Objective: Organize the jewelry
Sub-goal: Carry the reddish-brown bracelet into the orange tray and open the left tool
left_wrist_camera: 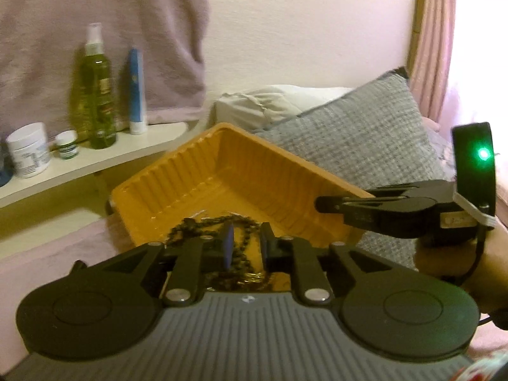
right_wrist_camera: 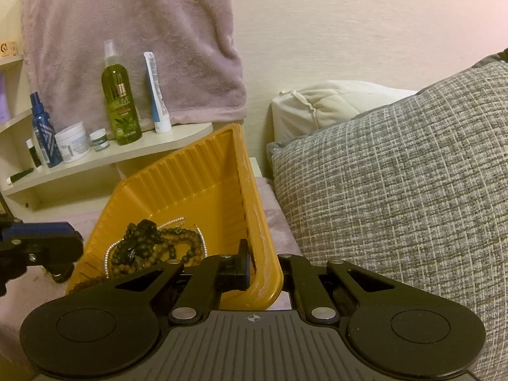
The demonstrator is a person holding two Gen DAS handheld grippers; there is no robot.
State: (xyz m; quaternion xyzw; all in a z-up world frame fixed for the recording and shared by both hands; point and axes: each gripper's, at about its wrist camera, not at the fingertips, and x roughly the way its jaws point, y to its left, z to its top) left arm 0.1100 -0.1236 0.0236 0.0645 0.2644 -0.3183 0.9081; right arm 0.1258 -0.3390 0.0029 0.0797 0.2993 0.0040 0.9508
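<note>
Where the jewelry lies, it forms a tangled heap in the near end of an orange plastic tray: dark wooden bead strands, a black beaded piece on top, and a thin silver-coloured chain curving around them. The tray has ribbed walls and sits tilted on a pale mauve bedcover, its far corner raised toward the shelf.

The right gripper is clamped on the tray's near right rim, with one finger inside the wall and the other outside it. In the left wrist view this same gripper reaches in from the right and meets the tray's right edge, with a green light glowing on its body.

The left gripper hovers over the near end of the tray with its jaws slightly parted. The beads show in the gap between its blue-padded fingers, and the pads do not press on them. Whether the tips touch the heap cannot be told.

Just beside the tray's right edge rests a grey woven cushion, with a cream pillow behind it. Beyond the tray's far corner stands a curved cream shelf bearing a green spray bottle, a blue and white tube, a white jar, a small green-labelled jar and a blue bottle. A mauve fleece blanket hangs behind them against a pale wall.
</note>
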